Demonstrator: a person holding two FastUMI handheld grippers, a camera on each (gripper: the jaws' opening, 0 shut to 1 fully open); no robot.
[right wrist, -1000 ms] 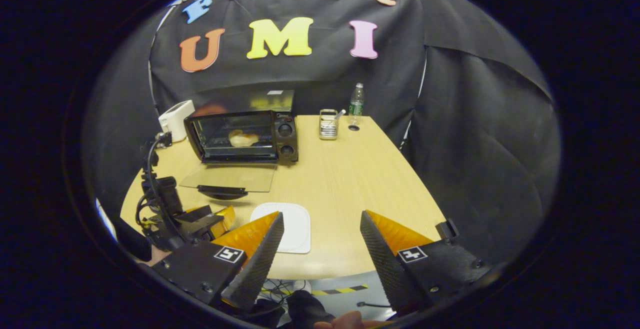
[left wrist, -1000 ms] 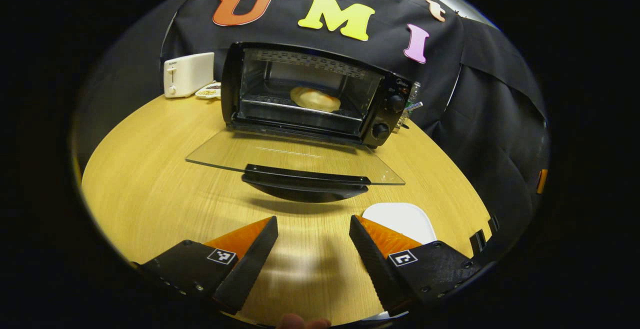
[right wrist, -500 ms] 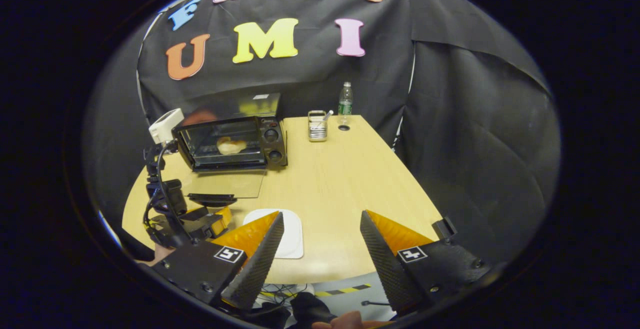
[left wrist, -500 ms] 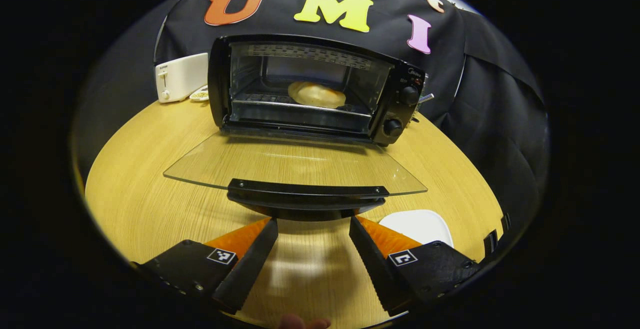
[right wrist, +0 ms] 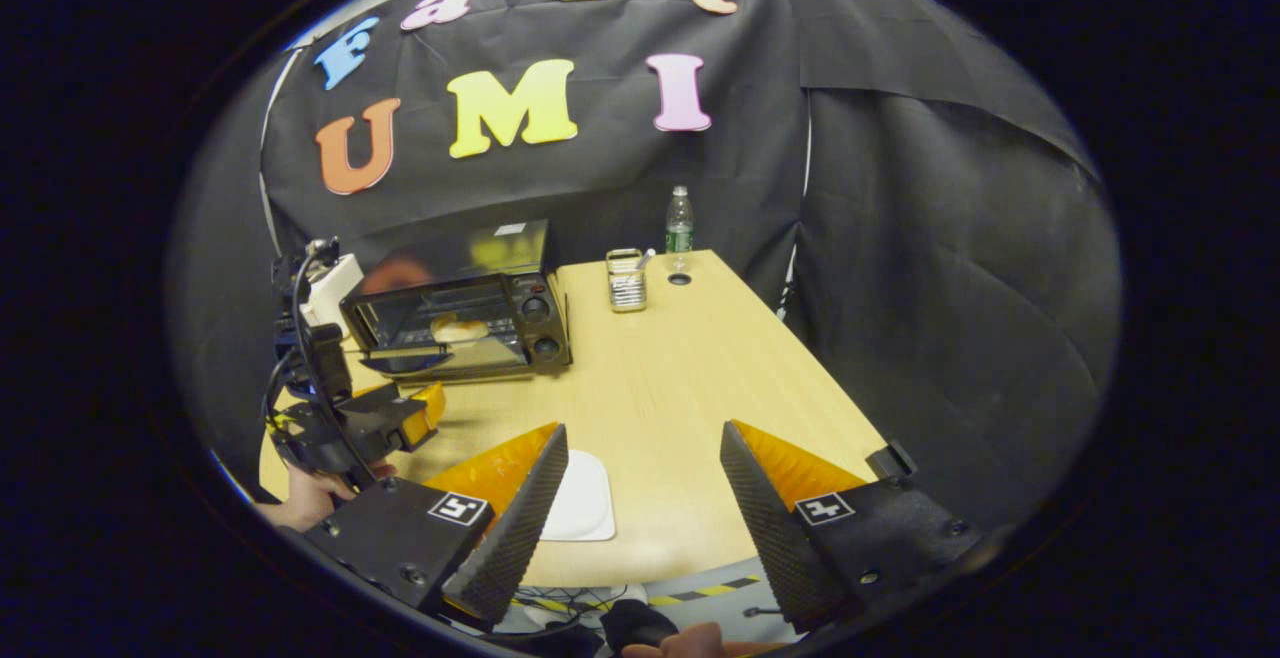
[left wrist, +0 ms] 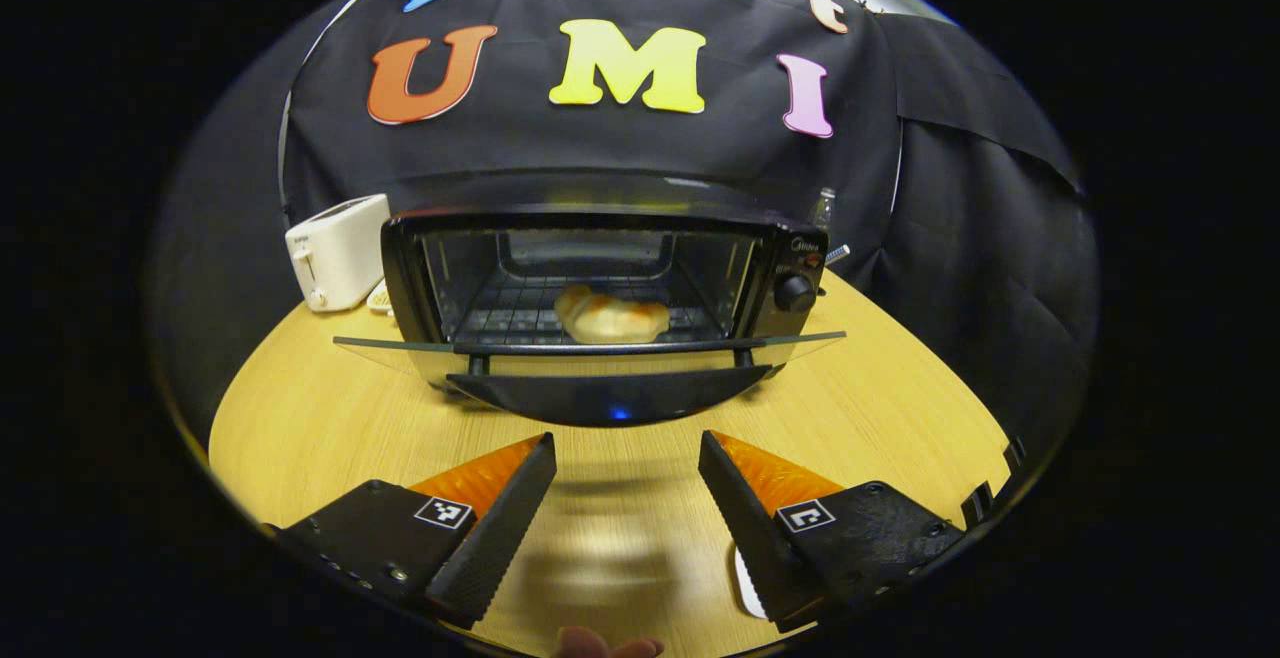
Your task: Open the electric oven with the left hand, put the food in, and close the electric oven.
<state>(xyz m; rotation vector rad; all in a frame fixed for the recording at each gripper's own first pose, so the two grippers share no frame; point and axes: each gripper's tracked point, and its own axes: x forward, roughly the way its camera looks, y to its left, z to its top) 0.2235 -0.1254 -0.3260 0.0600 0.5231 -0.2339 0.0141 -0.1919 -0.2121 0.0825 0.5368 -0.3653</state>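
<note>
1. While the oven door [left wrist: 590,350] hangs level and seen edge-on in the left gripper view, treat closing it as the step in hand: the food [left wrist: 611,318] already lies on the rack inside the electric oven [left wrist: 600,273], which stands toward the table's far edge.
2. In the same view the left gripper [left wrist: 627,458] sits low over the table [left wrist: 880,408], just short of the door handle [left wrist: 610,395], jaws spread wide and holding nothing. Neither finger touches the handle.
3. Recommended approach, as a judgement: bring the fingers under the middle of the handle, then lift along the door's hinge arc toward the oven front. A push off-centre may twist the glass panel; a straight forward shove may slide the whole oven toward the toaster [left wrist: 338,250] behind it.
4. Keep the lift slow near the end of travel so the door seats without slamming; clamping on the handle is probably not needed.
5. In the right gripper view the right gripper [right wrist: 642,473] hangs over the table's near edge, jaws wide apart and empty, with the white plate [right wrist: 583,500] beside its left finger.
6. That view also shows the left gripper, held by a hand [right wrist: 305,498], near the table's left edge in front of the oven. Keep the right gripper well apart from the door's swing.
</note>
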